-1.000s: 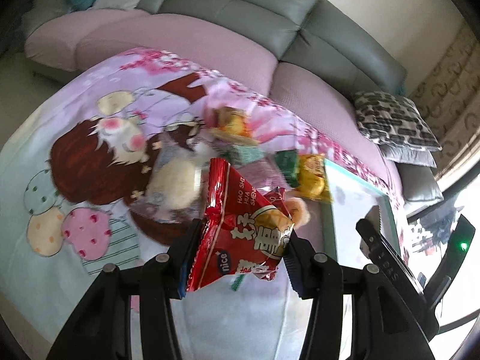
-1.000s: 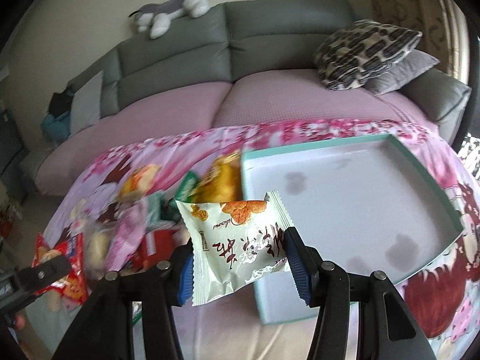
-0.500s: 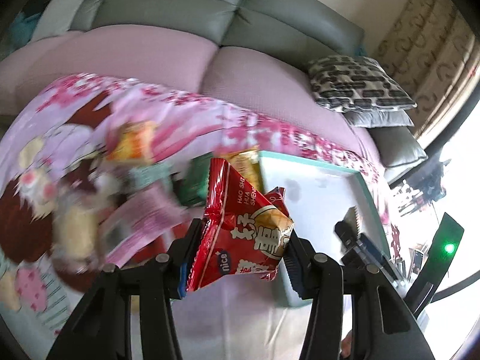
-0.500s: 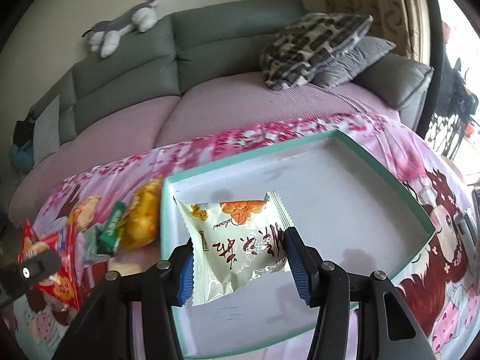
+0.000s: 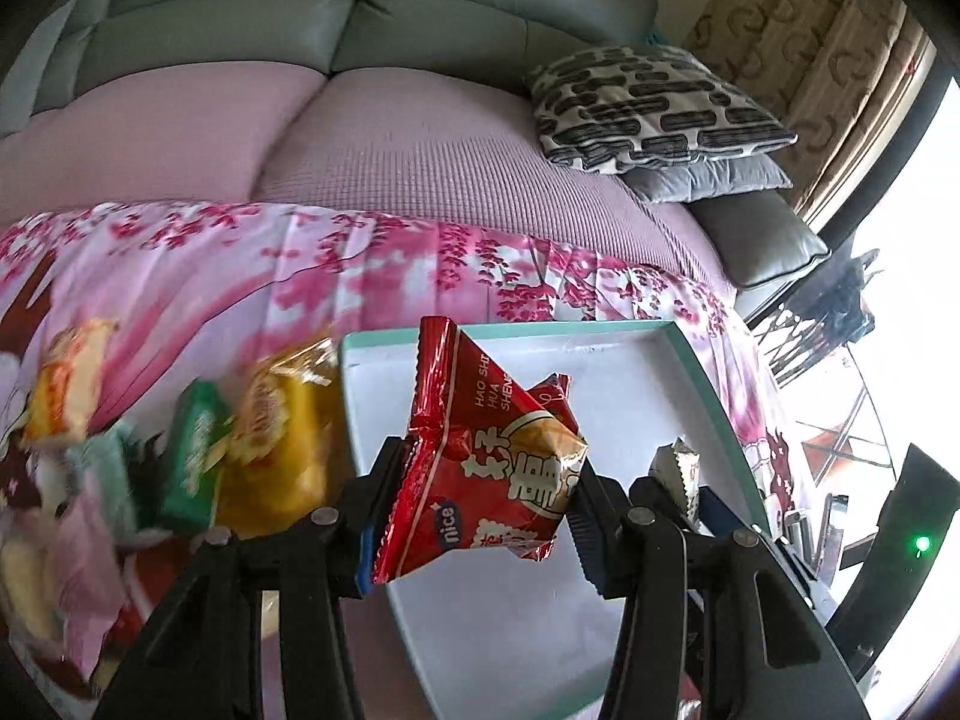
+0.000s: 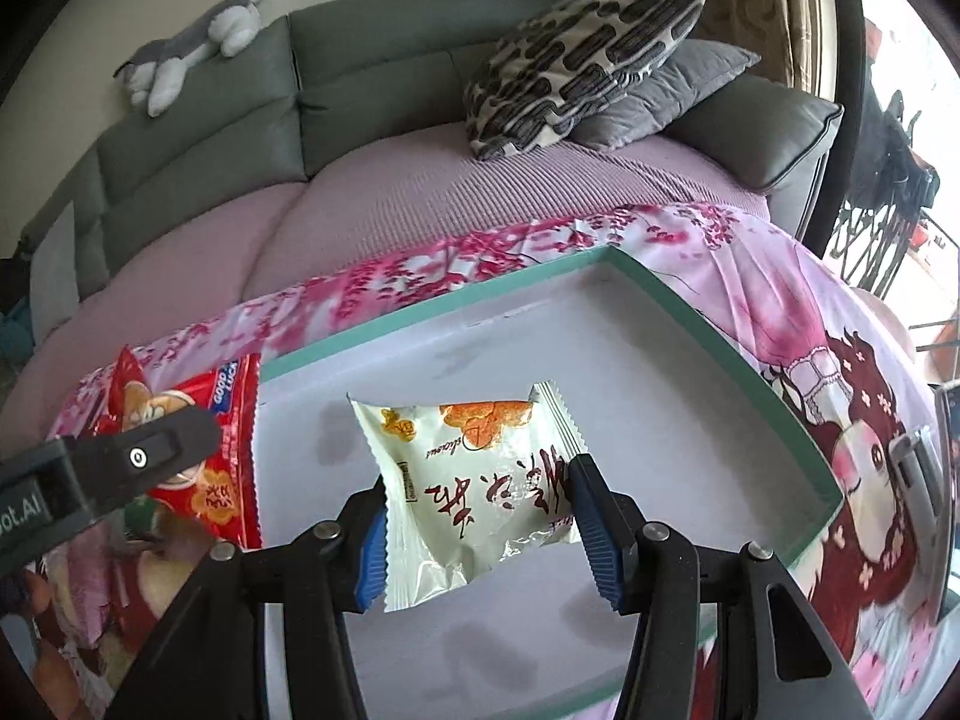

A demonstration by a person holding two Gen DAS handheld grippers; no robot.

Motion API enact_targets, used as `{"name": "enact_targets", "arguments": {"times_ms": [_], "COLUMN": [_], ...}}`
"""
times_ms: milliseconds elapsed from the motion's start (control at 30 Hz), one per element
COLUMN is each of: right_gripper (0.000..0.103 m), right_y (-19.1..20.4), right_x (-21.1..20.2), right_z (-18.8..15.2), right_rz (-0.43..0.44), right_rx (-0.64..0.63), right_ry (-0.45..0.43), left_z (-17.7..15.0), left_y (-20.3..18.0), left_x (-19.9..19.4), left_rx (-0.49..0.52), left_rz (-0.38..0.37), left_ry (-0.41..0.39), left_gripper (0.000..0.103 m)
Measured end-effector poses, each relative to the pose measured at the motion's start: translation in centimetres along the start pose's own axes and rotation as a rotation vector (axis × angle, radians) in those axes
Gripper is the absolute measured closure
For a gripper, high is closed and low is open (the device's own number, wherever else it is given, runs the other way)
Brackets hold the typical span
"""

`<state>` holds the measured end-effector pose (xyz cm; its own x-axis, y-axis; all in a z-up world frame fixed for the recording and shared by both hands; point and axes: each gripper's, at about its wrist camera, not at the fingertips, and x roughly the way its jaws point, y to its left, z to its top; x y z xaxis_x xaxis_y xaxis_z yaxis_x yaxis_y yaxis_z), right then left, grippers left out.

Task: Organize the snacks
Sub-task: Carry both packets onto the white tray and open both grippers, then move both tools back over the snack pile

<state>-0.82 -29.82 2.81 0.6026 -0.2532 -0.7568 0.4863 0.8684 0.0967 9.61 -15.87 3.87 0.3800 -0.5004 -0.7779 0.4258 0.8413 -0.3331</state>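
1. The red peanut snack packet (image 5: 486, 468) is pinched between the blue pads of the left gripper (image 5: 474, 510); it hangs crumpled above the near left part of the teal-rimmed tray (image 5: 696, 372), clear of the tray floor.
2. The white pastry packet (image 6: 480, 480), printed with an orange picture and dark characters, is clamped between the pads of the right gripper (image 6: 483, 531) and sits above the middle of the same tray (image 6: 720, 336). The tray floor under it is white, with faint grey stains.
3. In the right wrist view the left gripper (image 6: 114, 474) enters from the left edge with its red packet (image 6: 222, 468) over the tray's left rim.
4. In the left wrist view a corner of the right gripper's packet (image 5: 678, 468), silvery from this side, shows just right of the left gripper.
5. Left of the tray, on the pink floral cloth (image 5: 240, 264), lies a blurred pile of snacks: a yellow packet (image 5: 282, 450) against the tray's rim, a green packet (image 5: 192, 456) beside it, an orange-yellow packet (image 5: 66, 384) farther left.
6. Behind the cloth is a grey sofa (image 6: 390, 60) with a pink seat cover (image 5: 420, 150); a black-and-white patterned cushion (image 6: 576, 60) lies on a grey cushion (image 6: 678, 84), and a grey-and-white plush toy (image 6: 192, 54) rests on the sofa back.
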Motion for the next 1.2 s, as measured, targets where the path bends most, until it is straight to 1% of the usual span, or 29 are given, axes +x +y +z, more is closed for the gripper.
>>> {"name": "enact_targets", "arguments": {"times_ms": [100, 267, 400, 433, 467, 500, 533, 700, 733, 767, 800, 833, 900, 1000, 1100, 1200], "right_gripper": [0.047, 0.047, 0.047, 0.047, 0.046, 0.046, 0.046, 0.043, 0.040, 0.037, 0.027, 0.019, 0.015, 0.012, 0.004, 0.003], "right_y": [-1.0, -2.6, -3.7, -3.9, -4.0, -4.1, -4.0, -3.6, -3.5, -3.4, -3.3, -3.1, -2.9, -2.5, -1.9, -1.1], "right_x": [1.3, 3.9, 5.8, 6.1, 6.4, 6.7, 6.8, 6.6, 6.5, 6.2, 6.0, 5.8, 5.4, 4.8, 4.0, 3.1], "right_z": [1.1, 3.0, 4.1, 4.4, 4.6, 4.8, 4.9, 5.4, 5.5, 5.5, 5.5, 5.5, 5.5, 5.4, 5.5, 5.8], "right_rz": [-0.024, -0.067, -0.095, -0.100, -0.102, -0.105, -0.108, -0.123, -0.124, -0.128, -0.134, -0.142, -0.149, -0.152, -0.159, -0.202], "right_rx": [0.000, 0.003, 0.008, 0.006, 0.003, 0.001, -0.002, -0.047, -0.053, -0.057, -0.063, -0.069, -0.075, -0.088, -0.130, -0.208], "right_ry": [0.036, 0.080, 0.109, 0.112, 0.117, 0.124, 0.127, 0.136, 0.137, 0.132, 0.127, 0.122, 0.116, 0.113, 0.083, 0.043], "left_z": [0.5, 0.9, 0.9, 0.9, 0.9, 0.9, 0.8, 0.9, 1.1, 1.2, 1.2, 1.2, 1.2, 1.1, 1.1, 0.8], "left_y": [-0.4, -0.7, -0.8, -0.8, -0.8, -0.7, -0.8, -1.0, -1.2, -1.3, -1.3, -1.4, -1.5, -1.1, 0.2, 1.5], "left_x": [1.6, 5.0, 6.9, 7.0, 7.1, 7.0, 6.7, 5.2, 4.8, 4.1, 3.7, 2.8, 1.7, -0.3, -2.2, -3.7], "left_rx": [0.011, 0.011, 0.023, 0.020, 0.018, 0.018, 0.018, 0.033, 0.037, 0.043, 0.047, 0.056, 0.071, 0.084, 0.051, 0.017], "left_rz": [0.003, 0.005, 0.035, 0.040, 0.046, 0.049, 0.048, 0.065, 0.068, 0.074, 0.081, 0.103, 0.134, 0.211, 0.241, 0.255], "left_ry": [0.016, 0.070, 0.102, 0.105, 0.106, 0.106, 0.100, 0.074, 0.065, 0.052, 0.044, 0.020, -0.018, -0.073, -0.107, -0.117], "left_gripper": [0.051, 0.051, 0.051, 0.048, 0.036, 0.028, 0.019, 0.019, 0.017, 0.012, 0.009, 0.006, 0.005, 0.004, 0.003, 0.003]}}
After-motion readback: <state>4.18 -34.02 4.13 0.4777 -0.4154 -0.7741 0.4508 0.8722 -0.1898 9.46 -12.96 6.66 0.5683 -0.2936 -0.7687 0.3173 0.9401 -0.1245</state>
